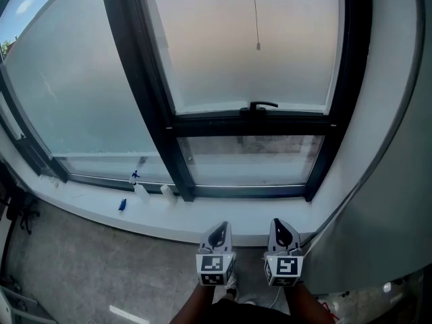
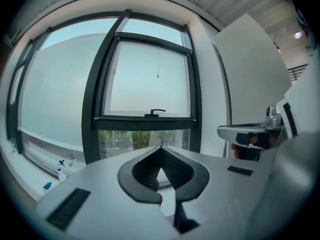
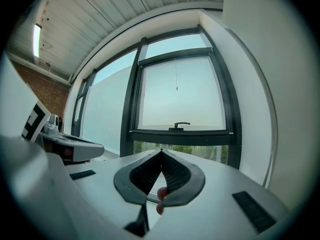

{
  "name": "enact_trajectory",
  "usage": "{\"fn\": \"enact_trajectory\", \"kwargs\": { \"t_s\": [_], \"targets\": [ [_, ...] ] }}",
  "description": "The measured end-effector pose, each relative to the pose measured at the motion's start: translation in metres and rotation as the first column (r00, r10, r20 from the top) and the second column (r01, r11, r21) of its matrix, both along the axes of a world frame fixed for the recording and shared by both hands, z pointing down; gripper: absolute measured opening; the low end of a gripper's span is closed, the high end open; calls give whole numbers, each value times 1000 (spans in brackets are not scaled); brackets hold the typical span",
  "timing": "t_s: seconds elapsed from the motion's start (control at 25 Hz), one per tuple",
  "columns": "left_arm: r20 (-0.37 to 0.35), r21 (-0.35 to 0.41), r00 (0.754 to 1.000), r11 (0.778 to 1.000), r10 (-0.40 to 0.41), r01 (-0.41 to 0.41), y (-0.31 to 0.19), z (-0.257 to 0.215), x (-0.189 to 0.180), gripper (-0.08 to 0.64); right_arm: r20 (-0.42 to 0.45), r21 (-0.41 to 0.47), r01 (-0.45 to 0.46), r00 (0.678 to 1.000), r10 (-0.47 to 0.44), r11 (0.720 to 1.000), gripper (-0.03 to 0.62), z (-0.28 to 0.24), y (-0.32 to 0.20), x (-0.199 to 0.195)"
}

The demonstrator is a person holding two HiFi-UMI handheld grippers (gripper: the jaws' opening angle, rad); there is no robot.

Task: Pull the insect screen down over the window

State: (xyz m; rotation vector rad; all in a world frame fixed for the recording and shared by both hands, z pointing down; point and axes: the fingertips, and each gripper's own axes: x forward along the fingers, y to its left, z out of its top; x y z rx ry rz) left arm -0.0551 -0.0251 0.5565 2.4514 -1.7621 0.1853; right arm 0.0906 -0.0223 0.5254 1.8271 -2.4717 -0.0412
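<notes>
A dark-framed window point(image 1: 251, 123) fills the wall ahead, with a black handle point(image 1: 260, 105) on its middle bar. A thin pull cord point(image 1: 256, 19) hangs in front of the upper pane and ends in a small knob point(image 1: 257, 46); the cord also shows in the left gripper view point(image 2: 158, 64) and the right gripper view point(image 3: 176, 76). My left gripper point(image 1: 219, 227) and right gripper point(image 1: 279, 223) are side by side low in the head view, well short of the sill. Both are shut with nothing between the jaws point(image 2: 160, 146) point(image 3: 161, 150).
A white sill point(image 1: 94, 204) runs under the window with two small spray bottles point(image 1: 140, 189) and a blue item point(image 1: 122, 205) on it. A white wall panel point(image 1: 398, 147) stands close on the right. Grey floor point(image 1: 81, 268) lies below.
</notes>
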Motion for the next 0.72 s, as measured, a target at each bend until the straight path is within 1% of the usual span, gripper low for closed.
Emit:
{"fn": "enact_trajectory", "kwargs": {
  "t_s": [0.12,0.28,0.4,0.6,0.72],
  "targets": [
    [15,7,1000,1000,10,-10,-22,0,-4,0,2,-4,-28,1000,28,1000,2,5,-20,0],
    [33,9,999,1000,18,-18,-52,-2,-14,0,24,-31,-69,997,70,997,2,15,-51,1],
    [51,-15,999,1000,14,-13,-75,2,-23,0,21,-37,-76,997,77,996,2,17,-74,-5],
    [20,-9,999,999,43,-43,-110,3,-25,0,-3,-36,-82,997,82,996,2,16,-108,-14],
    [17,-9,999,999,51,-51,-130,2,-30,0,-17,-34,-85,996,85,996,2,14,-126,-20]
  ]
}}
